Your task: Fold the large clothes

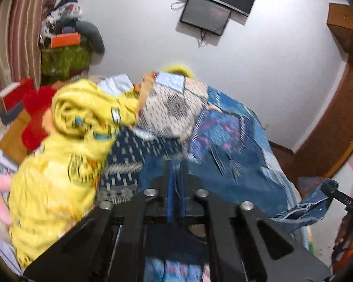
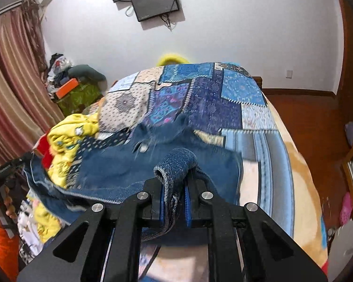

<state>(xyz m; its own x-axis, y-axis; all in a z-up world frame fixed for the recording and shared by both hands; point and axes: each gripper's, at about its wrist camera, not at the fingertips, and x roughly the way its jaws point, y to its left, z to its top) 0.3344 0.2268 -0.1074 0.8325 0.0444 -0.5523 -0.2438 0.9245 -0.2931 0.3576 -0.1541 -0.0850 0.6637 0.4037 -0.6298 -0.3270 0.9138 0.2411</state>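
A blue denim garment (image 1: 211,183) (image 2: 120,164) hangs lifted over a bed covered by a blue patchwork blanket (image 1: 230,127) (image 2: 218,98). In the left wrist view my left gripper (image 1: 176,164) is shut, with an edge of the denim pinched between its blue pads. My right gripper (image 2: 174,178) is shut on a rolled fold of denim that bulges over its fingertips. Each gripper shows at the edge of the other's view: the right gripper (image 1: 334,190) with a denim corner, and the left gripper (image 2: 4,169). The picture is blurred by motion.
A crumpled yellow printed cloth (image 1: 58,164) (image 2: 68,131) lies on the bed's left side beside red plush (image 1: 37,117). Behind stand a cluttered green box (image 2: 80,96), a striped curtain (image 2: 14,82), wall screens (image 2: 153,2) and wooden trim (image 1: 336,122). An orange sleeve (image 2: 2,249) shows at lower left.
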